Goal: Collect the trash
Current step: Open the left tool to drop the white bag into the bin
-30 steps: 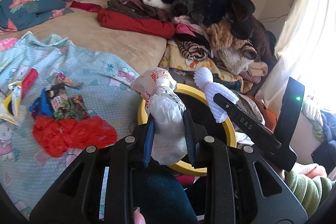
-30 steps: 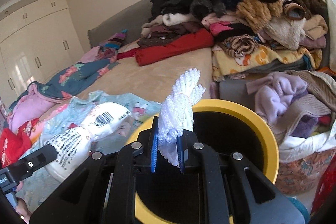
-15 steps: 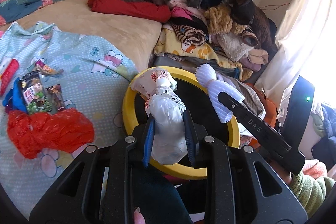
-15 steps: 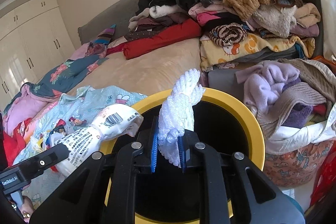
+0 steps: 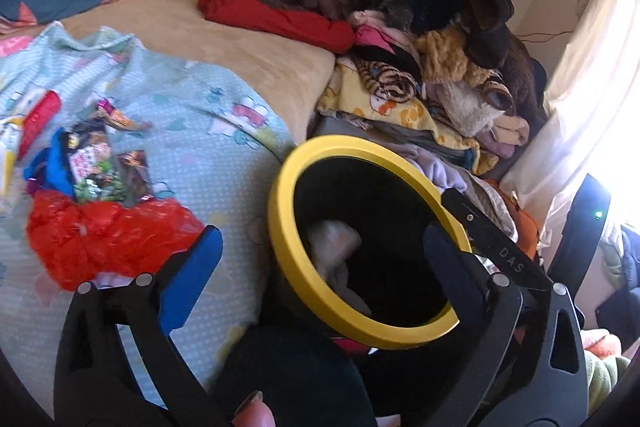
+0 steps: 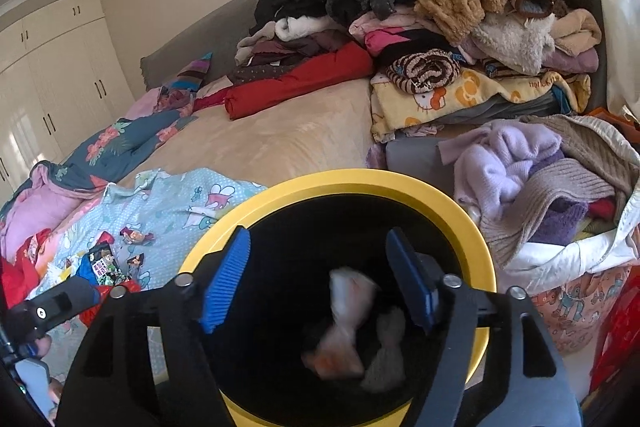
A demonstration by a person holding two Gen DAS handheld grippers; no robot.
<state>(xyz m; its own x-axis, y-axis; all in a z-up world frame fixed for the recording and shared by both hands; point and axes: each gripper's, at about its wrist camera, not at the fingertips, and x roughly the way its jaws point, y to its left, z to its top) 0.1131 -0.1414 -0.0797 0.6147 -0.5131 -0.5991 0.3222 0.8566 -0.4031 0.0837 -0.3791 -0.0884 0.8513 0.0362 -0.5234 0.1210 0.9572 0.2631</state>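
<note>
Currently the drop step is in hand. Left of the bin (image 5: 298, 283), on the blue sheet (image 5: 224, 163), uncollected trash lies: a red bag (image 5: 108, 239), with wrappers (image 5: 104, 171) just behind it, well apart from the bin's yellow rim.

Nearer the bin, the left gripper (image 5: 320, 263) has its jaws opening, fingers spread wide with nothing between them, one finger left of the rim and the other over the mouth. Inside the bin, a pale bundle (image 5: 334, 239) shows, blurred.

Over the bin mouth, the right gripper (image 6: 318, 277) also has its jaws opening, fingers spread and empty. Below them two blurred pieces (image 6: 348, 323) lie or fall within the bin; which, I cannot tell.

Judgement: the next move calls for carrying a gripper left from the bin to the red bag, descending onto it, and pinching soft film without catching the sheet.
</note>
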